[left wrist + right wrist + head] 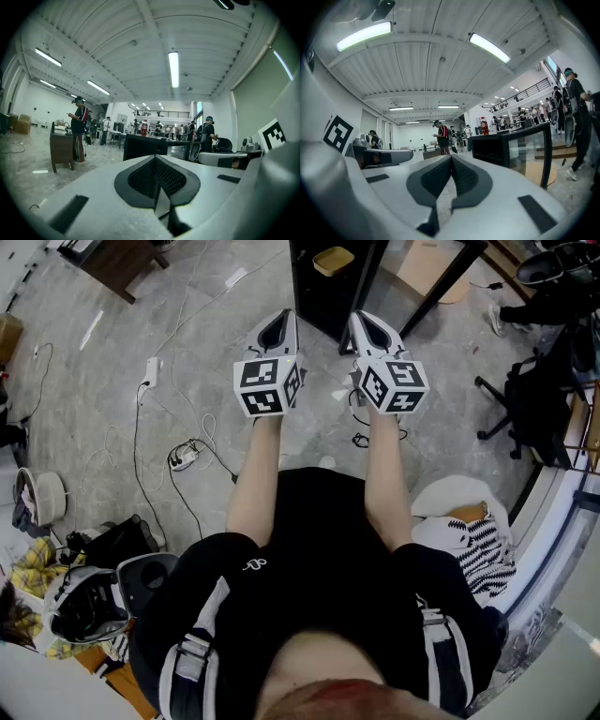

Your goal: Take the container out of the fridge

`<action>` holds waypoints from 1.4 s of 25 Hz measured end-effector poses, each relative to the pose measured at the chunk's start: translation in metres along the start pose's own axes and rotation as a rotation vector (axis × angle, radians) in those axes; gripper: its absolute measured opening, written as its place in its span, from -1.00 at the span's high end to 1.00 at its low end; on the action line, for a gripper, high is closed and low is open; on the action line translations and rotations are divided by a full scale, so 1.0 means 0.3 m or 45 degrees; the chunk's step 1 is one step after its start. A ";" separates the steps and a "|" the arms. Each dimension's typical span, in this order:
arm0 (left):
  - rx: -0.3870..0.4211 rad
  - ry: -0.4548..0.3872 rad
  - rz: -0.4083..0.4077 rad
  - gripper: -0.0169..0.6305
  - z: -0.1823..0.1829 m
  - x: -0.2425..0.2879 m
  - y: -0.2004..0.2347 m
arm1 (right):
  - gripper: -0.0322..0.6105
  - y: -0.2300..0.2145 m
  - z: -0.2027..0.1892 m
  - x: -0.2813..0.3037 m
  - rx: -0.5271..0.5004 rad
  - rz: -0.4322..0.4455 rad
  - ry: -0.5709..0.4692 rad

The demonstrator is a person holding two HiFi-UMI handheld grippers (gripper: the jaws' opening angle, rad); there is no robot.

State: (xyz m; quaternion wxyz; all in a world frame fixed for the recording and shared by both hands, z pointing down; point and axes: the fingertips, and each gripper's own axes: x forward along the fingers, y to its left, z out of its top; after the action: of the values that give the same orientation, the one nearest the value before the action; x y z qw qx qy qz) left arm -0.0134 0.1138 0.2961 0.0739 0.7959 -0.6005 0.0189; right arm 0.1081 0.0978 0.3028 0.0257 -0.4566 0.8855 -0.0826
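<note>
The yellow container (333, 259) sits inside the black fridge (314, 296) at the top centre of the head view. The fridge's glass door (422, 273) stands open to the right. You hold your left gripper (278, 326) and right gripper (368, 326) side by side just below the fridge in the frame, over the marbled floor (112, 381). Each gripper has its jaws pressed together on nothing.
</note>
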 end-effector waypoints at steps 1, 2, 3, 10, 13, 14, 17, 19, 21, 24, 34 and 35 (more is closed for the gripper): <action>-0.002 0.000 0.000 0.92 -0.003 0.003 -0.003 | 0.87 -0.005 -0.003 0.000 -0.002 0.001 0.003; -0.003 0.000 0.001 0.92 -0.005 0.006 -0.006 | 0.87 -0.011 -0.006 -0.001 -0.004 0.002 0.006; -0.004 -0.001 0.002 0.92 -0.008 0.010 -0.010 | 0.87 -0.017 -0.009 -0.001 -0.006 0.003 0.008; -0.008 0.008 0.024 0.92 -0.026 0.025 -0.049 | 0.87 -0.084 -0.008 -0.026 0.048 -0.016 -0.028; -0.001 -0.004 0.036 0.92 -0.016 0.040 -0.071 | 0.87 -0.136 0.015 -0.040 0.072 -0.027 -0.058; 0.004 -0.007 0.041 0.92 -0.013 0.045 -0.077 | 0.87 -0.153 0.021 -0.042 0.078 -0.029 -0.067; 0.019 -0.010 0.056 0.92 -0.010 0.053 -0.093 | 0.87 -0.195 0.031 -0.040 0.103 -0.027 -0.087; 0.029 -0.009 0.064 0.92 -0.005 0.054 -0.105 | 0.86 -0.220 0.040 -0.041 0.120 -0.026 -0.097; 0.028 -0.009 0.080 0.92 0.001 0.049 -0.101 | 0.87 -0.229 0.044 -0.042 0.129 -0.021 -0.097; 0.022 -0.016 0.102 0.92 0.014 0.060 -0.063 | 0.86 -0.220 0.047 -0.011 0.130 -0.003 -0.097; -0.008 -0.034 0.043 0.92 0.027 0.194 -0.038 | 0.86 -0.305 0.087 0.062 0.084 -0.056 -0.106; -0.014 -0.035 0.037 0.92 0.029 0.219 -0.022 | 0.86 -0.315 0.086 0.085 0.078 -0.064 -0.101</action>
State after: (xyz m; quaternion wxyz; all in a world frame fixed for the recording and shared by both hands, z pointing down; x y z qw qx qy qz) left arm 0.0108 0.0518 0.2946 0.0697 0.7868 -0.6132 0.0056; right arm 0.1723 0.0200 0.2940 0.0727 -0.4804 0.8691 -0.0923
